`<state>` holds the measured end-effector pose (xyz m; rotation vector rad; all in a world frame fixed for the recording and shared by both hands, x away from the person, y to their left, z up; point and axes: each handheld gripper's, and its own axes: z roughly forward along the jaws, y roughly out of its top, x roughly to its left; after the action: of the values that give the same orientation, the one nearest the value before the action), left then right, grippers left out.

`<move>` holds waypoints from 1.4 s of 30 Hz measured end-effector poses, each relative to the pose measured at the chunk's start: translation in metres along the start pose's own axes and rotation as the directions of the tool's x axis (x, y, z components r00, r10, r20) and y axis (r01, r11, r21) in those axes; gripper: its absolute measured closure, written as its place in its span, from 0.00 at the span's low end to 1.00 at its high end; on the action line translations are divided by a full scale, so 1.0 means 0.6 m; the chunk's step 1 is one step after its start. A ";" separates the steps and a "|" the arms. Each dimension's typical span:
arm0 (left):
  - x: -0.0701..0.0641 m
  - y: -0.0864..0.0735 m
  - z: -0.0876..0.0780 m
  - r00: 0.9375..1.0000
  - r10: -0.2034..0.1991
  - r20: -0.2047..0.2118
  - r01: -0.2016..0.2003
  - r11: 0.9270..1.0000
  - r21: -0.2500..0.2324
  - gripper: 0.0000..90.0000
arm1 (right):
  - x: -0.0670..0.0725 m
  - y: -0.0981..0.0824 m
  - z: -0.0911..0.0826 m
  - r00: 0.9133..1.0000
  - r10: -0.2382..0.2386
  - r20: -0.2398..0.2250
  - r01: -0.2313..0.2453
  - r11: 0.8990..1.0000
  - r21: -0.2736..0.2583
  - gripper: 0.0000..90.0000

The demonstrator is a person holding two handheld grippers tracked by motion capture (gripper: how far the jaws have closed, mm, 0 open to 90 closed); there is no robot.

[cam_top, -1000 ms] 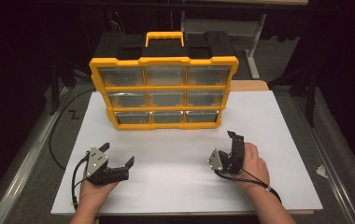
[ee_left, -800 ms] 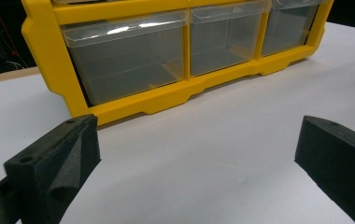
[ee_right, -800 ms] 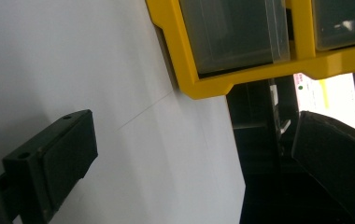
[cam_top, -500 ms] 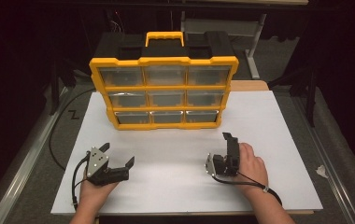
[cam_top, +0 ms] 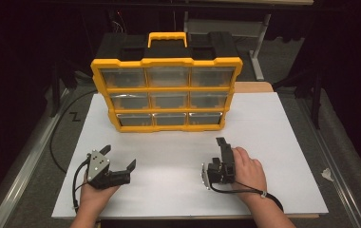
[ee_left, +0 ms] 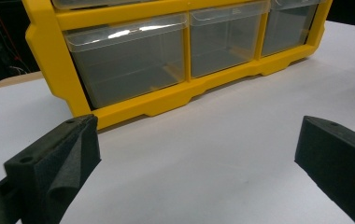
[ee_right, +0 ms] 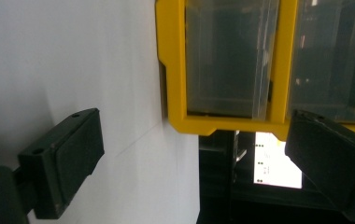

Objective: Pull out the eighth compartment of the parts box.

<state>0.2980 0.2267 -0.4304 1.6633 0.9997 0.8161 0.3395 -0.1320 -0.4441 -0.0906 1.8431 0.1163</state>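
Observation:
A yellow organiser (cam_top: 166, 92) with a black back and a yellow handle stands upright at the back middle of the white table (cam_top: 273, 128). Its front holds rows of clear plastic drawers (cam_top: 170, 99). My left gripper (cam_top: 119, 156) rests low at the front left, open, nothing between its jaws. In the left gripper view, the left gripper (ee_left: 194, 144) faces the organiser's bottom drawers (ee_left: 129, 60). My right gripper (cam_top: 222, 145) lies at the front right, rolled onto its side under the hand. In the right gripper view, the right gripper (ee_right: 194, 140) is open and empty, with the organiser's corner (ee_right: 180, 70) ahead.
A black cable (cam_top: 57, 137) loops over the table's left edge beside a metal rail (cam_top: 24, 161). A wooden board (cam_top: 254, 87) sticks out behind the organiser's right side. A small white scrap (cam_top: 328, 175) lies on the grey floor at the right.
The right hand has turned over and shifted slightly left, rolling its gripper onto its side. The left gripper and the organiser have stayed put.

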 end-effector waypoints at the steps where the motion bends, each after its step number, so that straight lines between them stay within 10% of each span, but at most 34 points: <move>1: 0.000 0.000 0.000 1.000 0.000 0.000 0.000 1.000 0.000 0.01 | 0.000 0.000 0.000 1.000 0.000 0.000 0.000 1.000 0.000 0.09; 18: 0.002 0.000 0.001 1.000 -0.005 0.013 0.005 1.000 -0.013 0.01 | 0.021 0.069 0.024 0.998 -0.038 0.056 0.041 0.997 -0.063 0.40; 42: -0.002 0.001 0.002 1.000 0.002 0.028 -0.001 1.000 -0.012 0.01 | -0.041 0.138 0.074 0.993 0.020 0.119 -0.009 0.996 -0.094 0.59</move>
<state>0.2990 0.2252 -0.4304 1.6608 0.9726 0.7966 0.3783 -0.0440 -0.4295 -0.1323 1.7186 0.2135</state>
